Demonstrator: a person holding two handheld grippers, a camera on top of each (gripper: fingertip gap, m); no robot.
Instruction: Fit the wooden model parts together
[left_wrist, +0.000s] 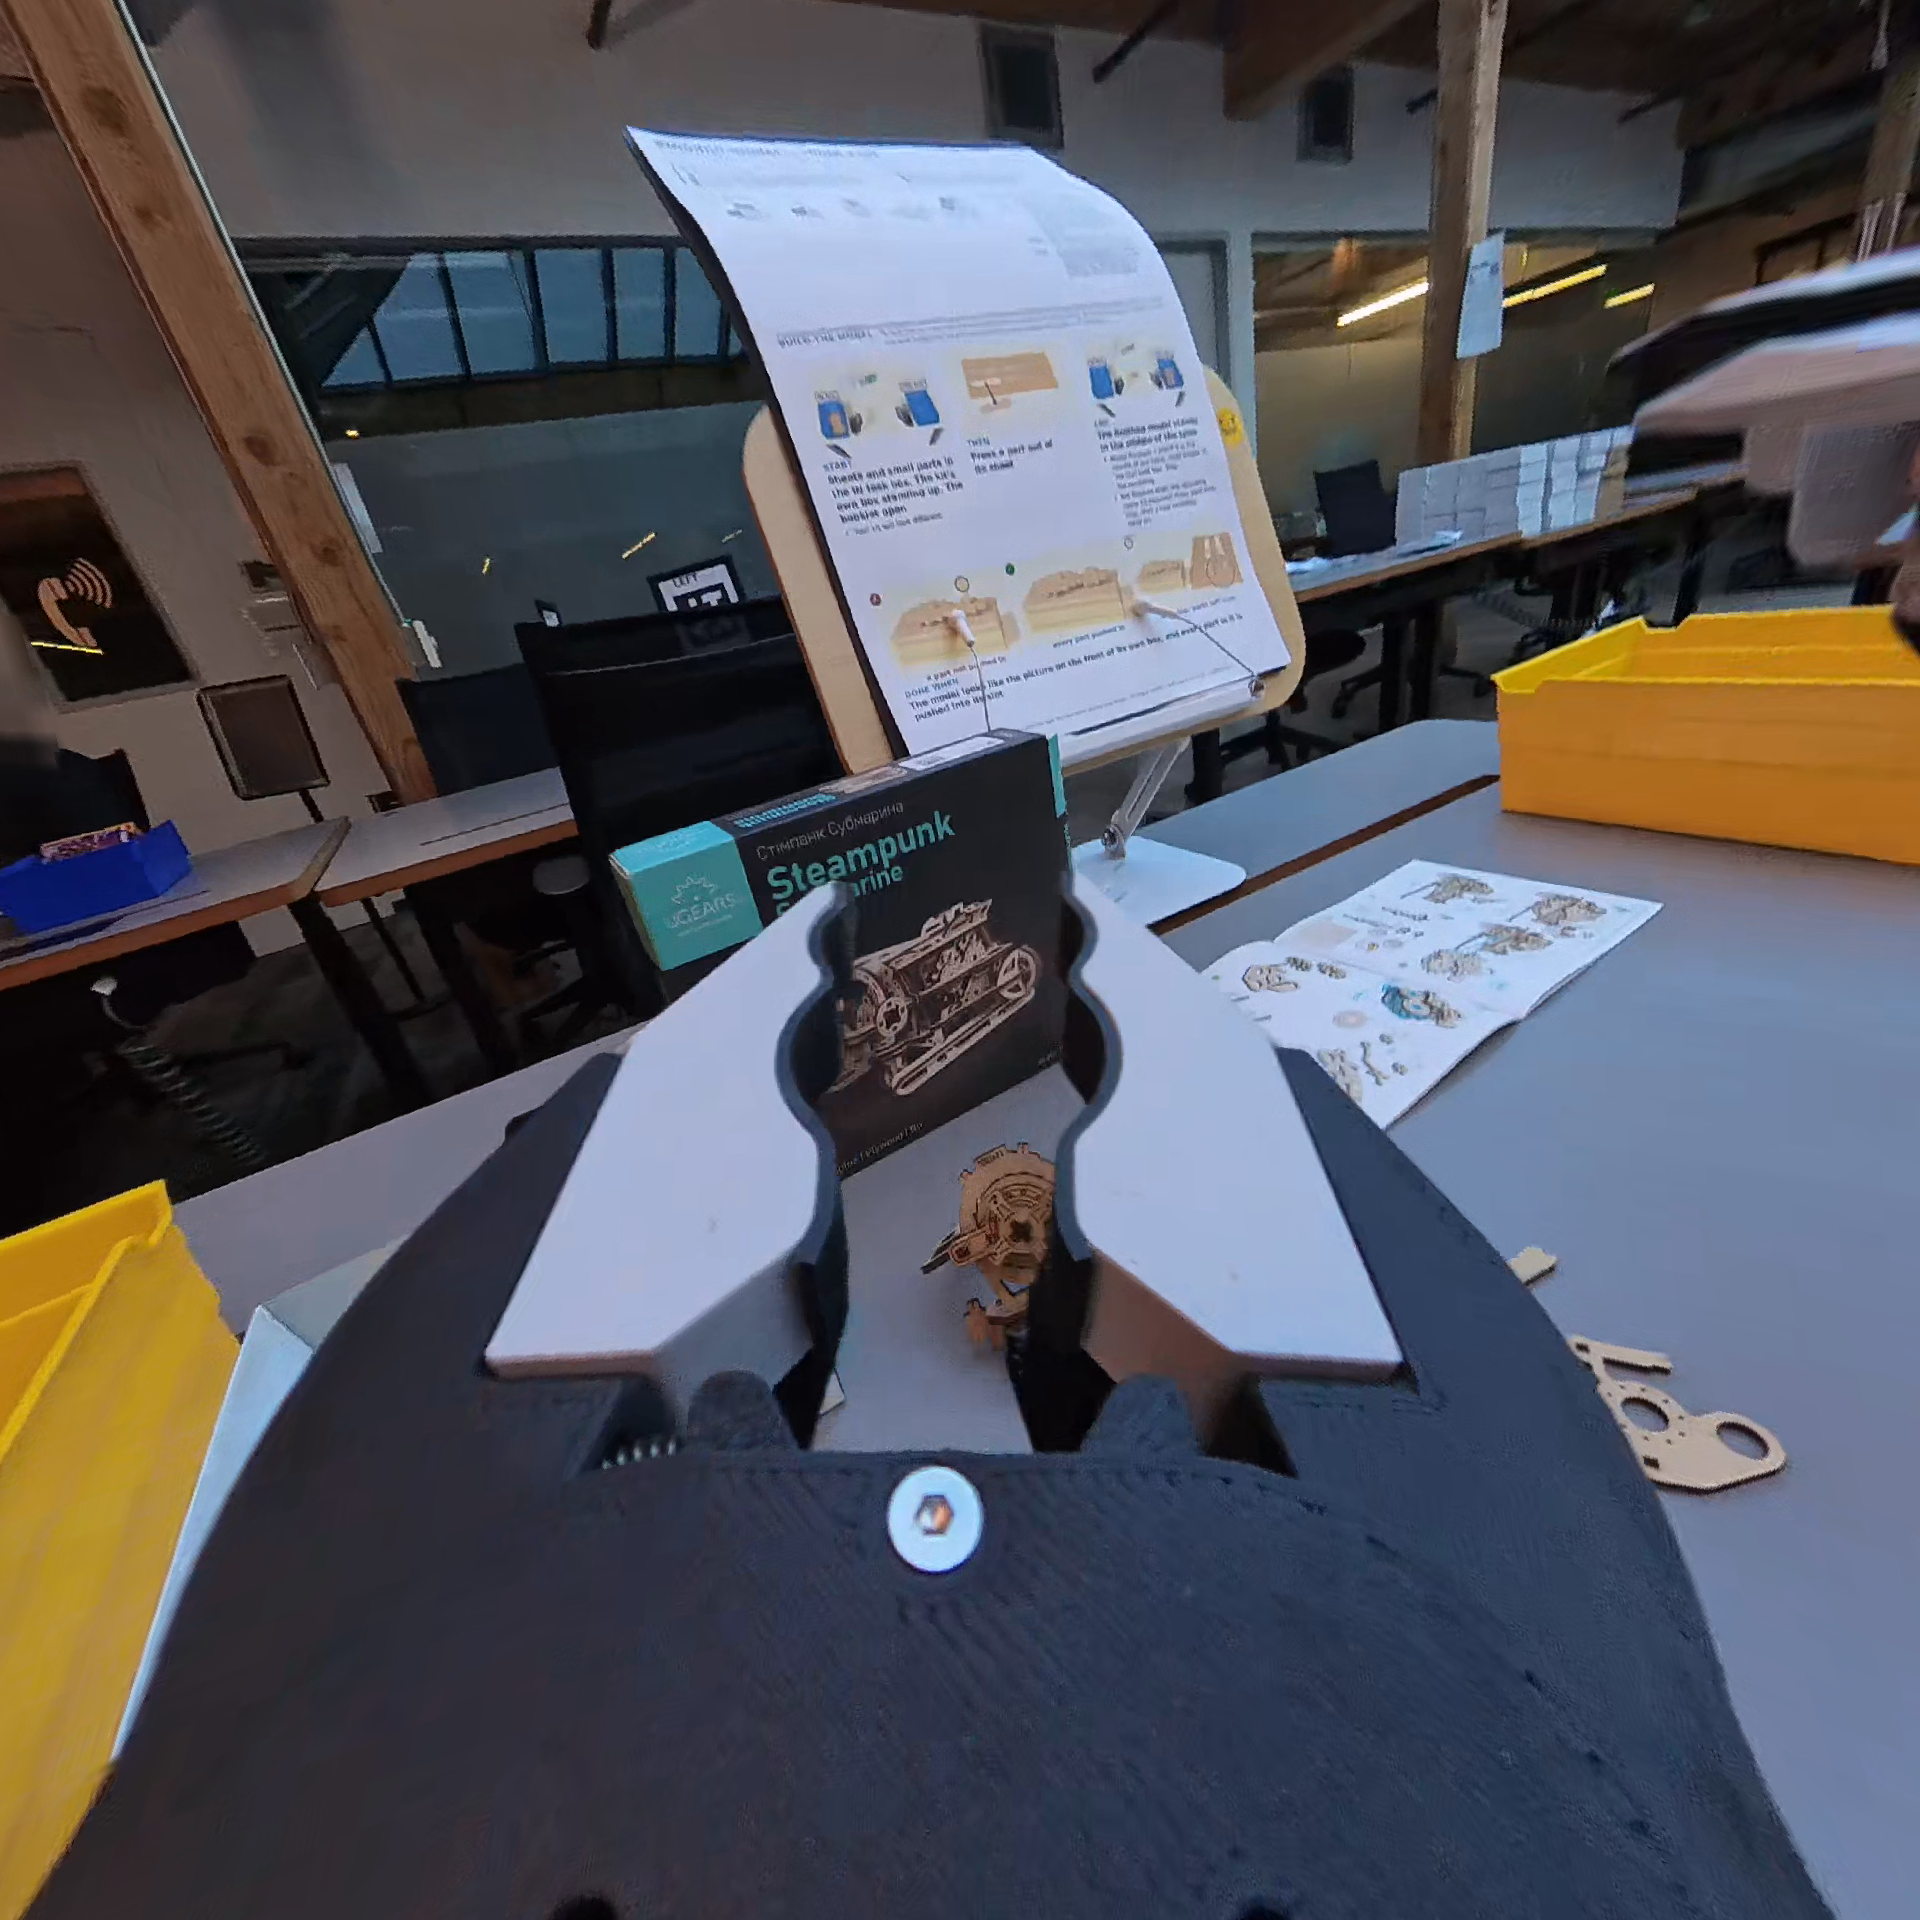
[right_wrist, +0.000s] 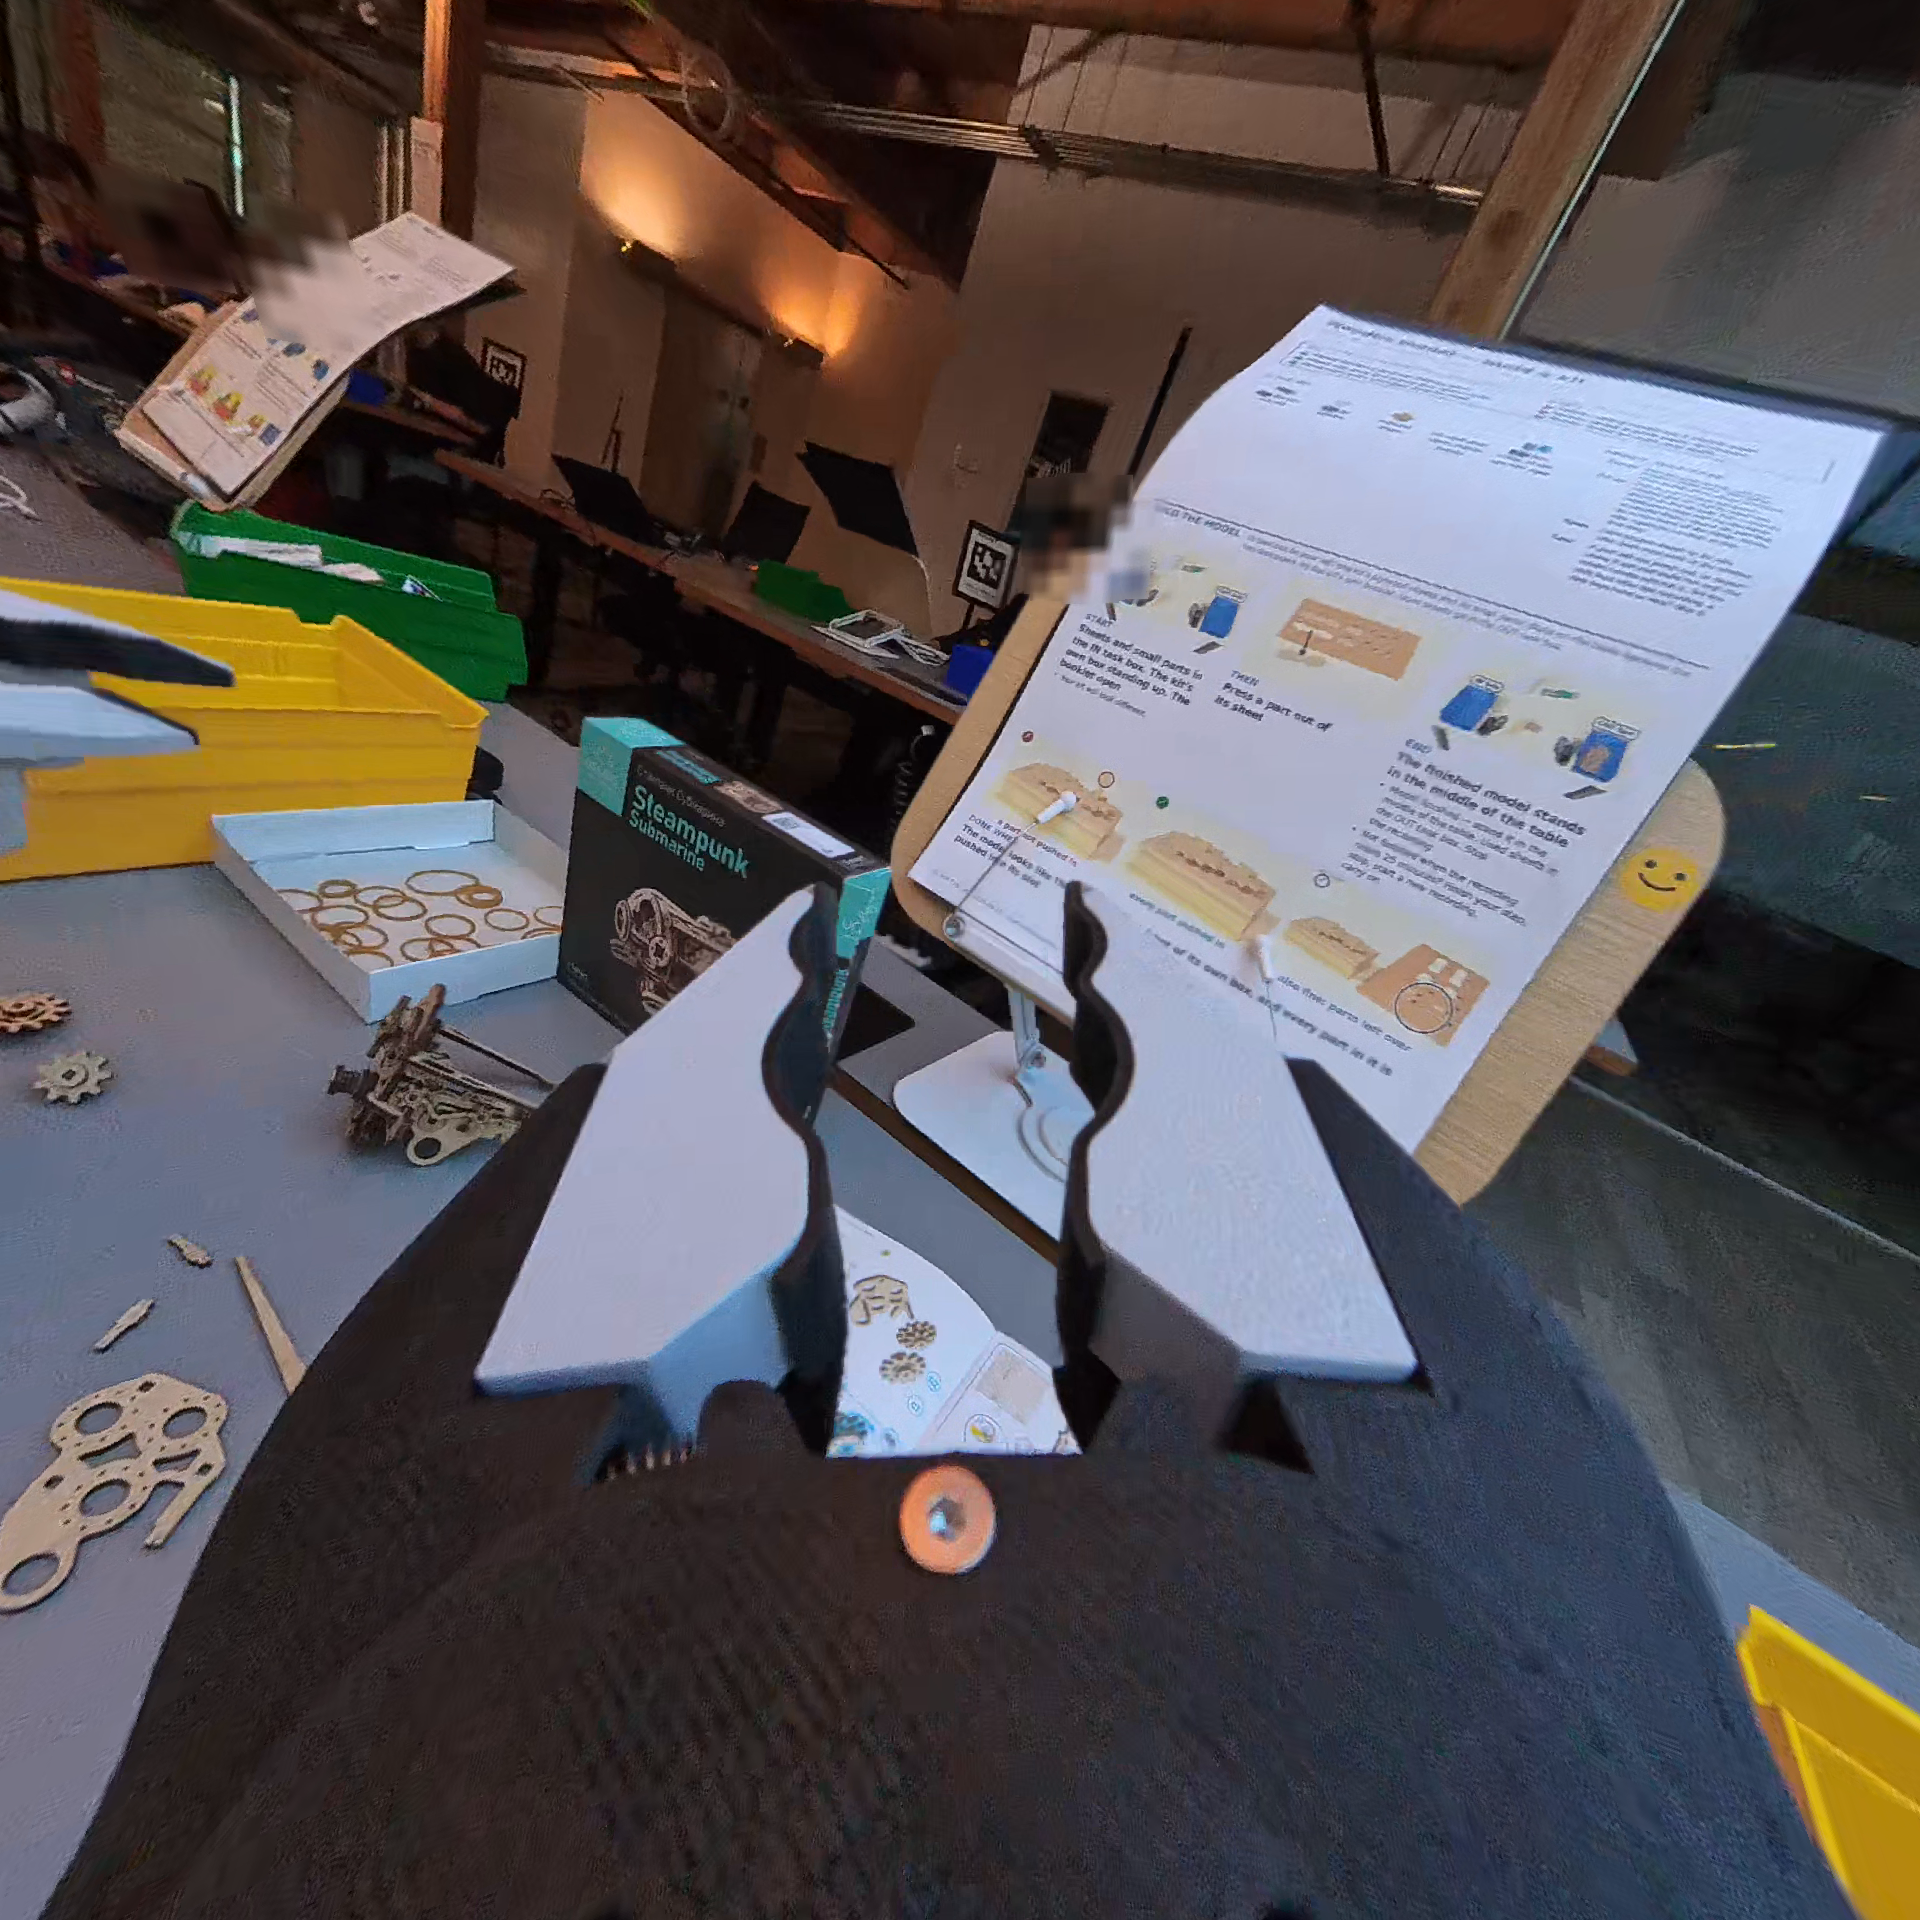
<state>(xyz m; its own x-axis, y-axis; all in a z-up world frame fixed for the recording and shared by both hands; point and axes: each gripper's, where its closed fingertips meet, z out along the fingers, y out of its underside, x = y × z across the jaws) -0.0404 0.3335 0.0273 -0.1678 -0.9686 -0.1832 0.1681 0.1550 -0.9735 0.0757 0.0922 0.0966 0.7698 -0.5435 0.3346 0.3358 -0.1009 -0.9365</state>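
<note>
Both claws hold nothing, jaws apart: the left gripper (left_wrist: 951, 914) above the half-built wooden model (left_wrist: 1000, 1236) on the grey table (left_wrist: 1662, 1195), the right gripper (right_wrist: 940, 904) above the open booklet (right_wrist: 935, 1371). Left of it lie a holed flat plate (right_wrist: 109, 1475), two gears (right_wrist: 71, 1075), the white tray of rings (right_wrist: 395, 914), then the kit box (right_wrist: 686, 883).

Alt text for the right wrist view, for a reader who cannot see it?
The open right gripper hangs empty over a grey table, above an open booklet. Left lie a half-built wooden model, loose gears and a tray of rings.
</note>
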